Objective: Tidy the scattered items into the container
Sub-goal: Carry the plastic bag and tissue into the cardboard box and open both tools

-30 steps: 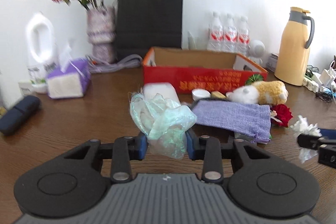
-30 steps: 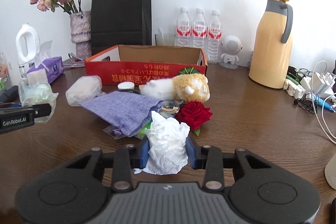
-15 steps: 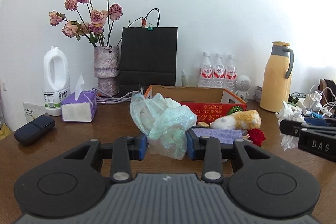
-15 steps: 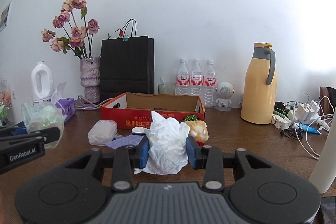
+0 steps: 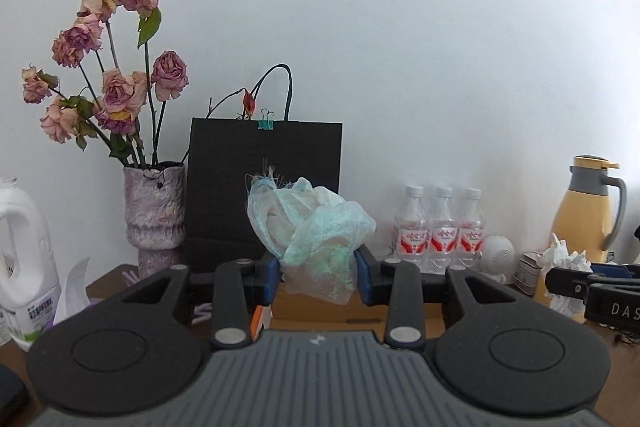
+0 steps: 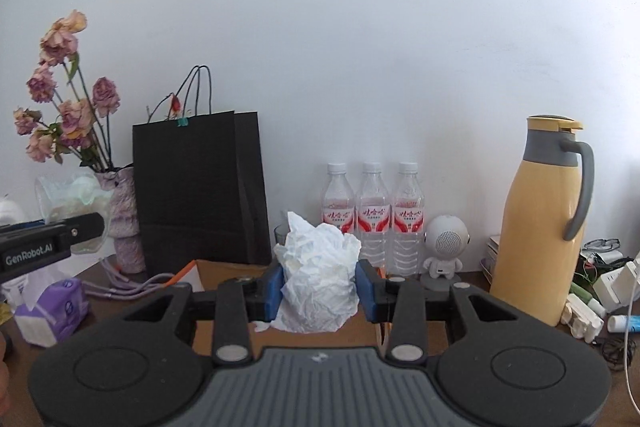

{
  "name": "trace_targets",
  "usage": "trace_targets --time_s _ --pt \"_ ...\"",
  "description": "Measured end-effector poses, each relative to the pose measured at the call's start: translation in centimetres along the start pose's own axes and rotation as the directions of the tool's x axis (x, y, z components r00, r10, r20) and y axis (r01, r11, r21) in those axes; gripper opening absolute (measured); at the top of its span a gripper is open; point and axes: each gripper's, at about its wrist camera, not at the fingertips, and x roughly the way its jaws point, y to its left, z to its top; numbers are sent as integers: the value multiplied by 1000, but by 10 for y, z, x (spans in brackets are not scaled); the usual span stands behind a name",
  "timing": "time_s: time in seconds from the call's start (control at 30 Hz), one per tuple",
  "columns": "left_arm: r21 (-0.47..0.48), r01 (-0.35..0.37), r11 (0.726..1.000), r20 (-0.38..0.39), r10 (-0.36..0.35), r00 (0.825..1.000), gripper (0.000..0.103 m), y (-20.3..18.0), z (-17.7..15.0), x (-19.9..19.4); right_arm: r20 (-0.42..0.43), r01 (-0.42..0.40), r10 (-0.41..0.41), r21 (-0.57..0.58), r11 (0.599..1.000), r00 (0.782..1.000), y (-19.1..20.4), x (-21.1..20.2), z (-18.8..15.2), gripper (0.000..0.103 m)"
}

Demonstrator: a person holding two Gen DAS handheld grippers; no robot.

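Left gripper (image 5: 316, 269): clamped on teal gauze bundle (image 5: 310, 231), light, soft, slippery; hold mid-bunch. Right gripper (image 6: 319, 291): clamped on crumpled white tissue (image 6: 318, 279), weightless, crushable. Both aloft, apparently above cardboard box (image 6: 224, 273), largely hidden.

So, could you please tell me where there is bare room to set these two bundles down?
The cardboard box below both grippers shows bare floor beside the crumpled tissue. Bare tabletop lies between the purple tissue pack and the box. It is crowded on the right: chargers and cables beside the yellow thermos jug, with water bottles behind.
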Motion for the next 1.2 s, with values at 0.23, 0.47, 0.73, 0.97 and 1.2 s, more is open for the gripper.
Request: trace_targets --time_s 0.23,0.47,0.73,0.97,1.2 --pt "37 1 999 -63 1 998 37 3 -1 99 -54 8 -8 3 1000 999 -16 99 24 37" --pt "41 25 999 -304 -12 953 37 16 -1 192 -250 -51 48 -7 999 967 -23 189 44 37" --pt "-45 120 992 -732 -114 671 37 40 -24 284 -671 -131 152 82 988 725 -21 298 42 37" --pt "-33 126 992 -862 -92 498 37 30 -48 309 -820 -67 83 55 996 566 -18 353 10 37" --pt "-47 100 994 -910 -84 405 43 29 -68 328 -886 -25 53 47 999 460 -9 378 -21 37"
